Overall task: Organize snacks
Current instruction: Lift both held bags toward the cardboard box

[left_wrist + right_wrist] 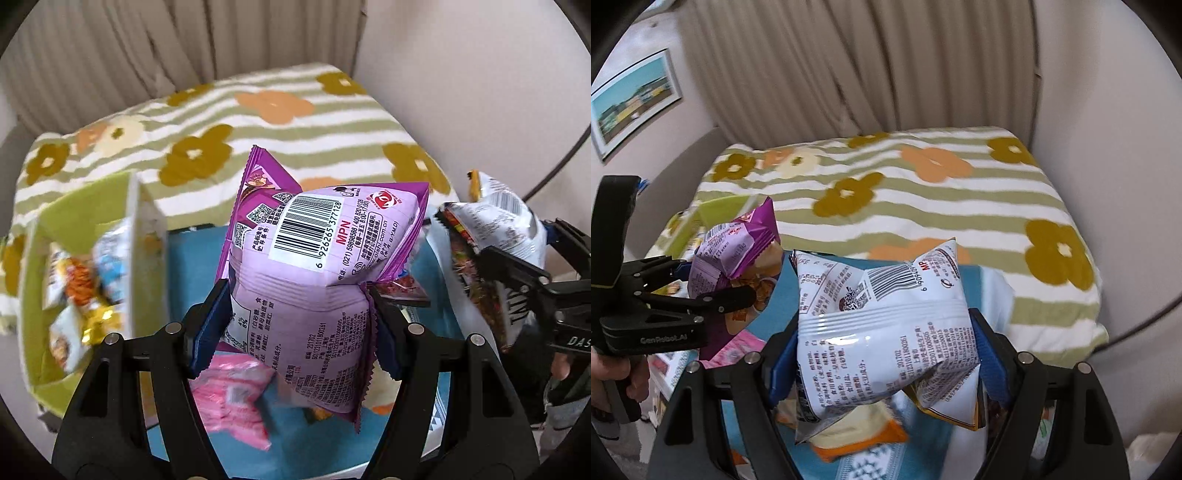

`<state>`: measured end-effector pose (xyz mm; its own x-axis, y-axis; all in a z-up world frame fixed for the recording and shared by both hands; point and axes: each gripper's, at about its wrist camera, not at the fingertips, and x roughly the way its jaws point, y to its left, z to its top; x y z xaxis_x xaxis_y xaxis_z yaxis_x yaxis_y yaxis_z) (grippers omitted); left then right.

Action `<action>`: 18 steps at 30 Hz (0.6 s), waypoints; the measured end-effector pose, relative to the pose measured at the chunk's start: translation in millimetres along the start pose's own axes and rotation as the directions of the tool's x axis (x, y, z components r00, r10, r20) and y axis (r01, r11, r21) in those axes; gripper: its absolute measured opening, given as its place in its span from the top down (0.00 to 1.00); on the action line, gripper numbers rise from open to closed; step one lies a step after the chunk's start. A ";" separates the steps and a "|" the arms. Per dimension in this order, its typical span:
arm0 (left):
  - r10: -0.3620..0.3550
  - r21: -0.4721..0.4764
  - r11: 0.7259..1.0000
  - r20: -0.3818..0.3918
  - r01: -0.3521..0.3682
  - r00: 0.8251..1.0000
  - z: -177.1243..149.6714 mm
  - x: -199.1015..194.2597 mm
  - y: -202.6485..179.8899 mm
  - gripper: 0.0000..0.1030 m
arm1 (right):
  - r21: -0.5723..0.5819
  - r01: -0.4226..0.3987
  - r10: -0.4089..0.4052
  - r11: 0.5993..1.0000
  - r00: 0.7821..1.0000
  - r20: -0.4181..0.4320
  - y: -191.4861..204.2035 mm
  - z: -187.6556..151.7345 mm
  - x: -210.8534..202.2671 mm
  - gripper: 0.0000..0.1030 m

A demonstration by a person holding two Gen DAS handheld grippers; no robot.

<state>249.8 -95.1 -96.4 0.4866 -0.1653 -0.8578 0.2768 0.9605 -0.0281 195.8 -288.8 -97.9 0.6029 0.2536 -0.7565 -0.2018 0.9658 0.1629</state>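
Observation:
A puffed purple snack bag (314,240) is squeezed between the blue pads of my left gripper (295,295), barcode side up, above the blue mat. The same bag (735,243) and left gripper (709,280) show at the left of the right wrist view, with a hand (613,373) on the handle. My right gripper (882,325) is shut on a white snack bag (886,295), also lifted off the mat. In the left wrist view that white bag (498,221) hangs at the right in the right gripper (517,240).
A green box (88,206) with several small snacks stands at the left. A pink packet (232,398) and an orange-and-cream packet (857,432) lie on the blue mat (192,266). Behind is a bed with a flowered striped blanket (280,122), then curtains.

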 end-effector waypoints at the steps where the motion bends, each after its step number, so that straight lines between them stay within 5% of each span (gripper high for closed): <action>1: 0.015 -0.014 1.000 0.012 -0.015 1.000 -1.7 -9.9 7.7 0.36 | -0.018 -0.020 0.020 1.000 1.000 0.008 10.0 4.9 -1.2 0.24; 10: 0.130 -0.168 0.979 0.056 -0.119 0.990 -23.9 -56.9 102.2 0.36 | -0.142 -0.154 0.160 0.978 0.987 0.030 95.7 35.1 9.2 0.24; 18: 0.170 -0.233 0.959 0.011 -0.163 0.985 -47.1 -63.5 198.8 0.36 | -0.192 -0.217 0.224 0.957 0.975 0.015 177.8 58.6 39.4 0.24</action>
<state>234.9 117.0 -71.7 0.5359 -0.0023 -0.8443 -0.0064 1.0000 -0.0068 228.9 -103.9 -61.5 0.5540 0.4639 -0.6913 -0.4720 0.8590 0.1982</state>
